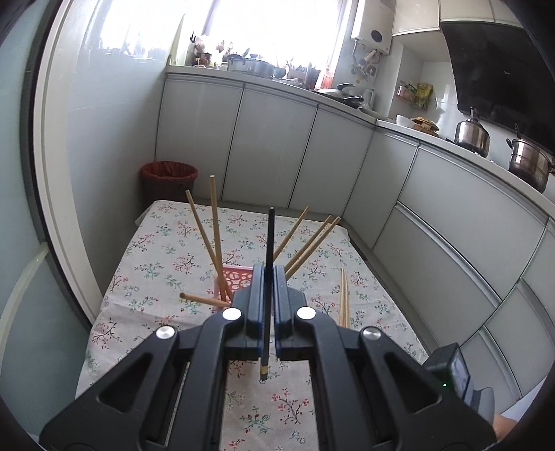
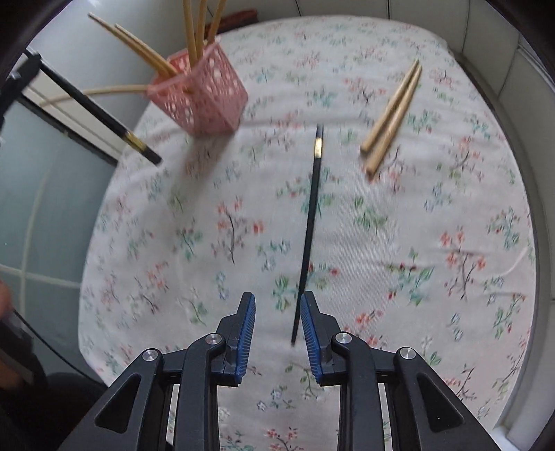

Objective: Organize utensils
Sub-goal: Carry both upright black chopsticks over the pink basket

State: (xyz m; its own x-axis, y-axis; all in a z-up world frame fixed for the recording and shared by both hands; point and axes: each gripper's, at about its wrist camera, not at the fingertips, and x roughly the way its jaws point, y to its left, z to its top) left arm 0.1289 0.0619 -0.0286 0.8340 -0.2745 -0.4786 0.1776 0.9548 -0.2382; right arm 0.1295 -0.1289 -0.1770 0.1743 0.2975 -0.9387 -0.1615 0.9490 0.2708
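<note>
Chopsticks were the items being sorted: several wooden ones (image 2: 194, 38) stood splayed in a pink basket (image 2: 204, 100), which sat on the tablecloth (image 2: 381, 243) toward 11 o'clock in the right wrist view. Two more wooden chopsticks (image 2: 392, 114) lay side by side on the cloth at about 1 o'clock, well apart from the basket. A black chopstick (image 1: 267, 277) was pinched between the pressed-together jaws of the left gripper (image 1: 269, 277), its gold-banded end toward the camera and its tip pointing up toward 12 o'clock. A second black chopstick (image 2: 308, 236) lay on the cloth between the spread jaws of the right gripper (image 2: 277, 319), close to the right pad; contact with that pad could not be judged in the blurred frame.

A white cloth printed with small flowers covered the table. Pale grey cabinets (image 1: 277, 138) were seen beyond it, with a red-lined bin (image 1: 169, 180) at 11 o'clock of the table. A crowded counter (image 1: 399, 125) carried a kettle (image 1: 472, 133) and a steel pot (image 1: 529, 163) at 2 o'clock, below a dark hood (image 1: 496, 62). A bright window (image 1: 242, 27) filled the 12 o'clock position.
</note>
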